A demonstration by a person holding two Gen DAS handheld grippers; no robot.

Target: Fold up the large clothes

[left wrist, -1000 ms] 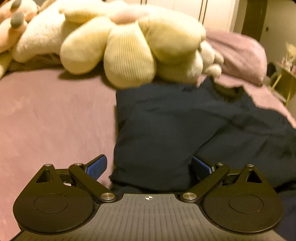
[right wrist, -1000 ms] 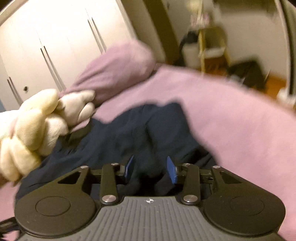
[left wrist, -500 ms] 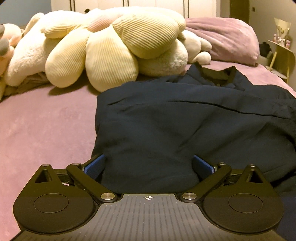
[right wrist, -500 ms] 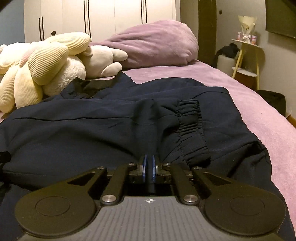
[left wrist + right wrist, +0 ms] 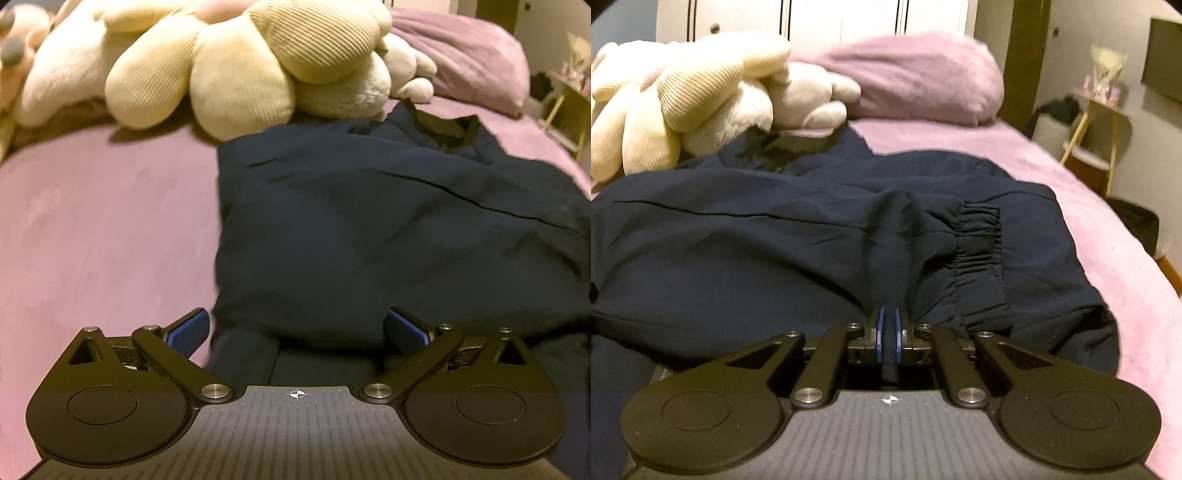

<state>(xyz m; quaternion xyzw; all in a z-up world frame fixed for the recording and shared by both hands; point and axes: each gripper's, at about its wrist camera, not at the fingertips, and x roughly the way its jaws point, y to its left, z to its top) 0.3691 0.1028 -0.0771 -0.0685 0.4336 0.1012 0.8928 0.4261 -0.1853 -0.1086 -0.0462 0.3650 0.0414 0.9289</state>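
A dark navy jacket [image 5: 369, 229] lies partly folded on a pink bed [image 5: 103, 229]. It also shows in the right wrist view [image 5: 775, 251], with an elastic cuff [image 5: 979, 258] on top. My left gripper [image 5: 297, 328] is open, its blue pads wide apart around the jacket's near left edge. My right gripper [image 5: 887, 325] is shut on a pinched ridge of jacket fabric just left of the cuff.
Cream plush toys [image 5: 229, 66] lie at the bed's head, touching the jacket's collar end; they also show in the right wrist view [image 5: 683, 103]. A pink pillow [image 5: 916, 81] sits behind. A small side table [image 5: 1104, 125] stands right of the bed.
My right gripper closed on the jacket fabric a second ago and still holds it, lifted a little. My left gripper stays open and has shifted slightly left and up at the jacket's edge.
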